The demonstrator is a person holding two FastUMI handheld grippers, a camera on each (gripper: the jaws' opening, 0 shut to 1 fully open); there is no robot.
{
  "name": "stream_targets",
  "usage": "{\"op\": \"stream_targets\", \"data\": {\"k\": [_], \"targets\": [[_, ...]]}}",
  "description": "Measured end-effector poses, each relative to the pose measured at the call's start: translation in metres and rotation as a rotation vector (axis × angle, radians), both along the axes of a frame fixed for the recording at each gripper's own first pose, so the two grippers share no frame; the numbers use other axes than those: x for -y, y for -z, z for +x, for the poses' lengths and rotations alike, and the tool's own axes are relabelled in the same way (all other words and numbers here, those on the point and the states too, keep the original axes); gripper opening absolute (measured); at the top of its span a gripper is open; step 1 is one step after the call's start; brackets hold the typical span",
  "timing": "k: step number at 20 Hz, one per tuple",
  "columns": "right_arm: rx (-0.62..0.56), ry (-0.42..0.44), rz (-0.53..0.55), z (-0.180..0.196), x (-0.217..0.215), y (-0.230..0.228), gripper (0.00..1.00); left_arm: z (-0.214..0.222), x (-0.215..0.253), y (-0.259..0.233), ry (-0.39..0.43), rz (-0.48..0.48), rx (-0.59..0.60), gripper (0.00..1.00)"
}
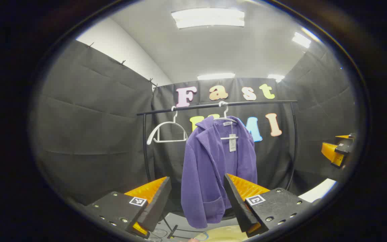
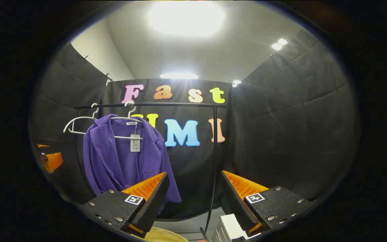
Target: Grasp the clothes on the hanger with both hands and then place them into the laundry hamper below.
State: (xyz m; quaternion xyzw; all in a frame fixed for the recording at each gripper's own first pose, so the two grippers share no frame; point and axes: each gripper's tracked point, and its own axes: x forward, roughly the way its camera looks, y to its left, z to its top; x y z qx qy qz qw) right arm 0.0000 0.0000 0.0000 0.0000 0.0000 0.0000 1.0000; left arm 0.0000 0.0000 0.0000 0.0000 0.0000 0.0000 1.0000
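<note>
We hold a two-finger gripper in each hand, and both face a clothes rail [image 1: 217, 105] that stands in front of the black cloth wall of the booth.

In the left gripper view, the left gripper [image 1: 197, 198] shows at the bottom with its two fingers spread wide and nothing between them. Straight ahead, well apart from the fingers, a purple jacket [image 1: 210, 168] hangs on a white hanger [image 1: 225, 117] hooked over the rail. The jacket hangs open at the front, with a paper tag [image 1: 232, 143] dangling inside its collar. To its left on the same rail hangs a second white hanger [image 1: 166, 131] with nothing on it. Below the jacket, at the very bottom of the view, we see a pale curved rim that may be the laundry hamper [image 1: 220, 234]; too little of it shows to be sure. At the far right edge, the right gripper [image 1: 338, 149] shows off to the side at about the jacket's height.

In the right gripper view, the right gripper [image 2: 195, 198] also has its fingers spread wide and holds nothing. Here the jacket [image 2: 123, 161] hangs to the left of centre, away from the fingers. A pale rim [image 2: 161, 234] shows at the bottom edge, and a white box-like thing [image 2: 228, 230] sits low by the right finger.
</note>
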Motion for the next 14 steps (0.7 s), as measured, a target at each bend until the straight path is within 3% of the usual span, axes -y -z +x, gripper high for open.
{"op": "stream_targets", "data": {"k": [2,3,5,6,7,8,9,10,11,14], "targets": [[0.0,0.001,0.0,-0.0014,-0.0003,0.0,0.94,-0.0016,0.0006,-0.0007,0.0,0.003,0.0,0.97],[0.0,0.001,0.001,-0.0019,-0.0009,-0.0005,0.94,-0.0018,0.0004,-0.0014,0.0,0.005,0.0,0.91],[-0.001,0.0,-0.001,-0.0019,-0.0014,0.0005,0.94,-0.0019,0.0009,-0.0008,0.002,0.007,0.001,0.91],[-0.001,-0.001,0.0,-0.0026,-0.0019,0.0008,0.94,-0.0026,0.0009,-0.0004,0.002,0.009,0.002,0.97],[0.0,-0.001,0.0,-0.0026,-0.0022,-0.0001,0.94,-0.0025,0.0011,-0.002,0.001,0.012,0.003,0.97],[0.001,-0.001,0.0,-0.0034,-0.0015,0.0004,0.94,-0.0039,0.0012,-0.0026,0.001,0.013,0.005,0.91],[0.001,-0.002,0.0,-0.0038,-0.0018,-0.0002,0.94,-0.0046,0.001,-0.0041,0.0,0.013,0.005,0.91],[0.001,-0.002,0.0,-0.004,-0.0019,-0.0003,0.94,-0.0046,0.0005,-0.0035,0.0,0.012,0.006,0.97],[0.002,-0.002,0.001,-0.0042,-0.0016,-0.0003,0.94,-0.0042,0.0007,-0.0039,0.0,0.012,0.007,0.91],[-0.001,-0.002,0.0,-0.0037,-0.001,0.0008,0.94,-0.0043,0.0042,-0.0031,0.003,0.015,0.005,0.91]]}}
